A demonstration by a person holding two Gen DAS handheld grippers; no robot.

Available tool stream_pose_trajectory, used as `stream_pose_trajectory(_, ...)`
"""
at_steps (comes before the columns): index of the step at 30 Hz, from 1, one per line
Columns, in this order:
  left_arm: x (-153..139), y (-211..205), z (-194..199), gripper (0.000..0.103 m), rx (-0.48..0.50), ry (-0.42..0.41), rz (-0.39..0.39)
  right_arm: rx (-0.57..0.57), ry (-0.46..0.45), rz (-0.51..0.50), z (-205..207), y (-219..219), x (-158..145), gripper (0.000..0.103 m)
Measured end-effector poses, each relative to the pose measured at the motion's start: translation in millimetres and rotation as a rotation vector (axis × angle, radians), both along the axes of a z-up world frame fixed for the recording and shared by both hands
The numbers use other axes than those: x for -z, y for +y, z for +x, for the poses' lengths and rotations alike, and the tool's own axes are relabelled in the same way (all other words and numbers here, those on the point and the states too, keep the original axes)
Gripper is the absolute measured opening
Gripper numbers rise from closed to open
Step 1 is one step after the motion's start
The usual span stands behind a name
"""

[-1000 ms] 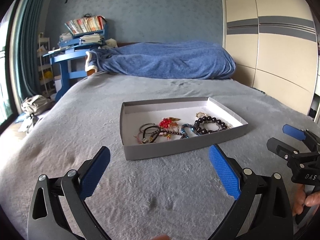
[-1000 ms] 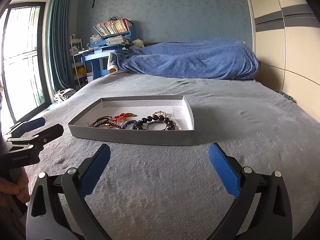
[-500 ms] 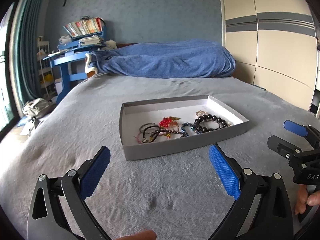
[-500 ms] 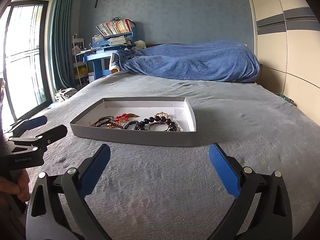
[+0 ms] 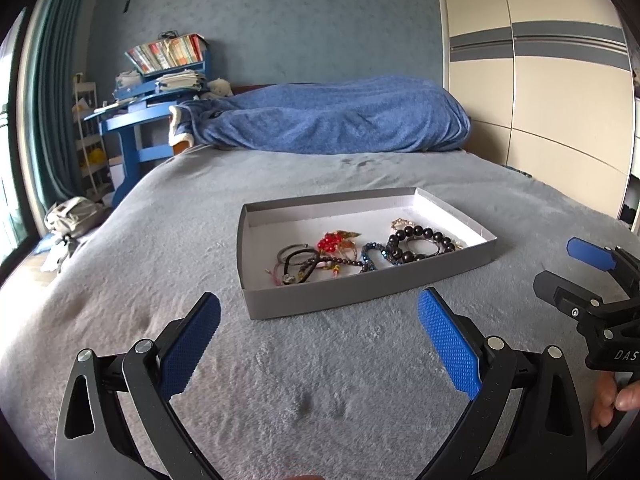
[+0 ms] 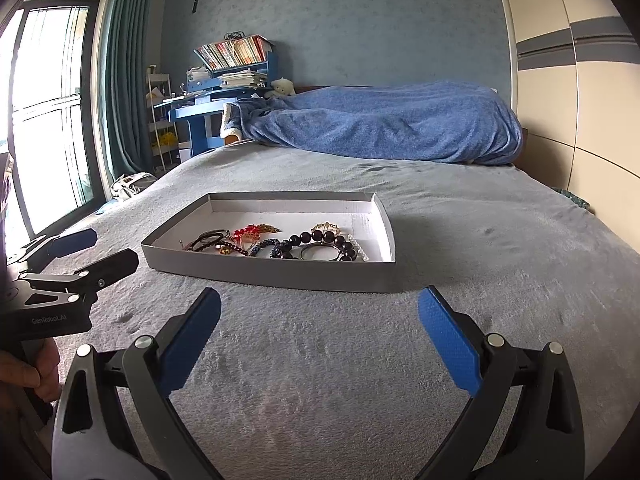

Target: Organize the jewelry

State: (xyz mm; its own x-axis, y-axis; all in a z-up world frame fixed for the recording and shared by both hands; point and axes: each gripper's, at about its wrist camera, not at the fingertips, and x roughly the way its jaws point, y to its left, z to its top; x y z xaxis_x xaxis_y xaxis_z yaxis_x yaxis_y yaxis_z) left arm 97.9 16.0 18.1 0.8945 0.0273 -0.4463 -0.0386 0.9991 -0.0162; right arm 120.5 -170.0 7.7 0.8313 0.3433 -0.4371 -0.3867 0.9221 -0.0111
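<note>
Two hand-held grippers hover over the bed, the left hand-held gripper (image 5: 319, 316) and the right hand-held gripper (image 6: 319, 316) each spread wide with nothing between their blue, dimpled pads. Ahead of both sits a shallow grey cardboard tray (image 5: 360, 294) with a white inside, resting on the plush grey bedspread (image 5: 180, 220). Its jewelry is bunched toward the near wall: a bracelet of large, glossy dark beads (image 5: 420, 236), a sparkly blue beaded strand (image 5: 370, 254), a red bead cluster with a gold leaf (image 5: 332, 240), and dark cord loops (image 5: 298, 260) (the finer pieces tangle together and are hard to separate). At the head of the bed lies a rumpled blue blanket (image 6: 380, 124); beyond it stand a blue-grey wall, a blue desk (image 6: 200, 112) stacked with books, and teal curtains (image 6: 120, 80) beside a bright window. Cream wardrobe doors (image 5: 560, 80) line the right. Each gripper's handle is cut off at the frame edge.
</note>
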Motion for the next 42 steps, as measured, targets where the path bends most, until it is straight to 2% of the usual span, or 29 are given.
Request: stream_pose_trajectory(42,4.2,-0.6,5.1,0.098,0.004,0.017,0.002,-0.003,0.012,-0.005,1.1,2.5,4.5,0.097)
